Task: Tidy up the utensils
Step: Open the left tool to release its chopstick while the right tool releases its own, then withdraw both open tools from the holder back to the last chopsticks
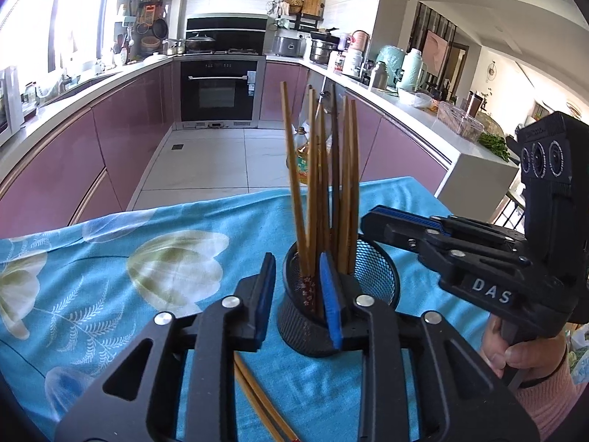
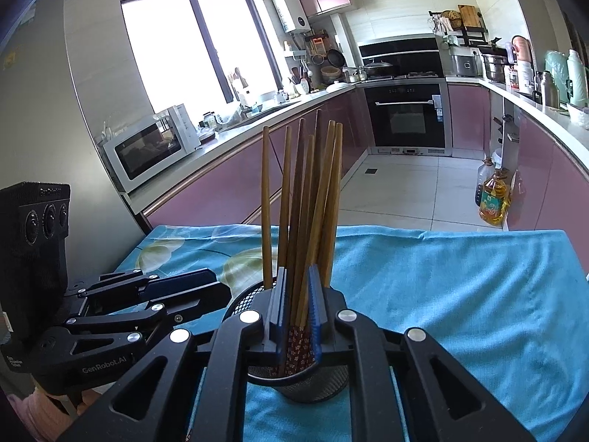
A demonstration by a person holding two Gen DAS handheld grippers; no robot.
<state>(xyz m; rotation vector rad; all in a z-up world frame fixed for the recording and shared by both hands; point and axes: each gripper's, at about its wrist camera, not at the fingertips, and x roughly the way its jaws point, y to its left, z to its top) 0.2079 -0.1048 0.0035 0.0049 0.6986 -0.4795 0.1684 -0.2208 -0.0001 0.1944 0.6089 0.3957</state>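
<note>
Chopsticks point(image 2: 294, 328) pinched in right gripper point(image 2: 299, 309) fingers over mesh cup point(image 1: 379, 276); left gripper point(image 1: 298, 294) released

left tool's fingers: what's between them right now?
In the left wrist view, the near wall of the mesh cup sits between the left tool fingers, one finger inside by the chopsticks.

- Mauve cabinets point(image 2: 235, 180) ran under pale counters point(image 1: 416, 110) on both sides.
- A black built-in oven point(image 1: 219, 88) stood at the far end.
- White floor tiles point(image 1: 217, 158) lay between.
- A wide window point(image 2: 191, 48) glared, overexposed; what seemed a microwave point(image 2: 151, 147) sat beneath.
</note>
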